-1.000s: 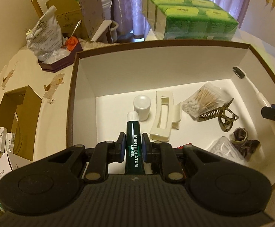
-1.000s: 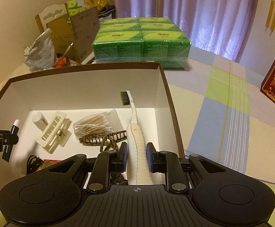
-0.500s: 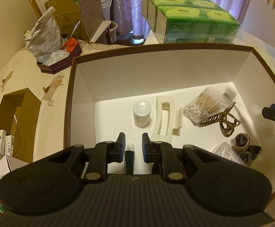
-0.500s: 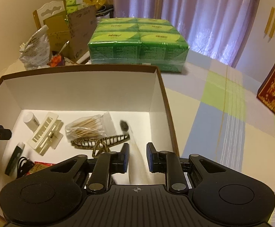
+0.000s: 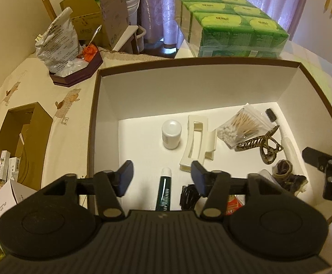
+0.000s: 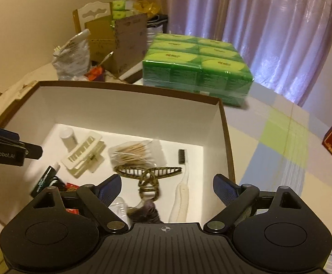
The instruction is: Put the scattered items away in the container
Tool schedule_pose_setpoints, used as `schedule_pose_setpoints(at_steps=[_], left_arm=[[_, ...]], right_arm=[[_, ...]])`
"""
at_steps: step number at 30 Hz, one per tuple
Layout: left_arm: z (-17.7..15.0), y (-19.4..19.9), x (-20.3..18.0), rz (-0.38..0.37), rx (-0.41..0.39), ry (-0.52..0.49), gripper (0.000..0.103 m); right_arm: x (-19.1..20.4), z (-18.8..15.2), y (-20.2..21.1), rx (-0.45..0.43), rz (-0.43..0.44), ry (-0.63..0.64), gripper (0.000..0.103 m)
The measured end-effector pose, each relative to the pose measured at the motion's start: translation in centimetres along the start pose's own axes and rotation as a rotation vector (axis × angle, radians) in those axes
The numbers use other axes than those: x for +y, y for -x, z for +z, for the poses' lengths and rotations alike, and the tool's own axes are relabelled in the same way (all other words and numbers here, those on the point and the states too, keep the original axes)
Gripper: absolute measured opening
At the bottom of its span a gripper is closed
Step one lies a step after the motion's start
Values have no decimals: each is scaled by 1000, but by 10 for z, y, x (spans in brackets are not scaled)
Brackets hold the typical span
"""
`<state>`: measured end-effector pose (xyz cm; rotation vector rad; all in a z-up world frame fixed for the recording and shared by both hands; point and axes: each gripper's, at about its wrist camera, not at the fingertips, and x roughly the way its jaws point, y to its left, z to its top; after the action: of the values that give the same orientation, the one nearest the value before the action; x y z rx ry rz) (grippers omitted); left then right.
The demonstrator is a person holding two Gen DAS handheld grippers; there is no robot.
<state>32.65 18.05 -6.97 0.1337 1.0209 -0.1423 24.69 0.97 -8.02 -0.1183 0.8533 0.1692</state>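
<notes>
We have both grippers over the box (image 5: pixel 93 123) with fingers spread wide and nothing between them — left gripper (image 5: pixel 161 178) above the near-left floor, right gripper (image 6: pixel 167 188) above the near-right corner. The lip gel tube (image 5: pixel 164 188) lies flat on the box floor directly under the left gripper, long axis running near-to-far, white cap toward the far wall, its tail hidden behind the gripper body. The toothbrush (image 6: pixel 181 182) lies flat along the right wall, long axis roughly parallel to that wall, dark bristle head toward the far wall, handle toward us. Between them: white bottle (image 5: pixel 171 134) on the floor, cream hair clip (image 5: pixel 198 146) just right of it, bag of cotton swabs (image 5: pixel 241 127), and a brown claw clip (image 6: pixel 148 174) touching the bag's near edge. A dark scrunchie (image 5: pixel 284 171) and a black cord (image 5: pixel 187 196) sit near the front wall, partly hidden. Open floor remains along the left wall and the far-left strip behind the bottle — the right half is crowded. Outside the box, the green tissue pack (image 6: pixel 195 68) stands just beyond the far wall, and the right side of the checked tablecloth (image 6: pixel 280 159) is open.
</notes>
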Motion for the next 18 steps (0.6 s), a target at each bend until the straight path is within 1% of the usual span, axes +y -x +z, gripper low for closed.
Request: schedule_pose_setpoints(at_steps=[5, 6, 7, 8, 18], left_arm=[[-3, 14, -4, 14, -11, 5, 72], [-4, 16, -5, 16, -12, 7, 76], [-4, 18, -6, 18, -13, 10, 77], [-5, 21, -7, 21, -14, 13, 79], [-21, 44, -19, 17, -33, 32, 86]], right_arm=[[1, -1, 7, 4, -1, 5, 93], [1, -2, 9, 1, -6, 7, 100], [2, -4, 12, -8, -11, 10, 103], [3, -5, 15, -14, -11, 12, 103], [0, -15, 36, -22, 11, -3, 103]])
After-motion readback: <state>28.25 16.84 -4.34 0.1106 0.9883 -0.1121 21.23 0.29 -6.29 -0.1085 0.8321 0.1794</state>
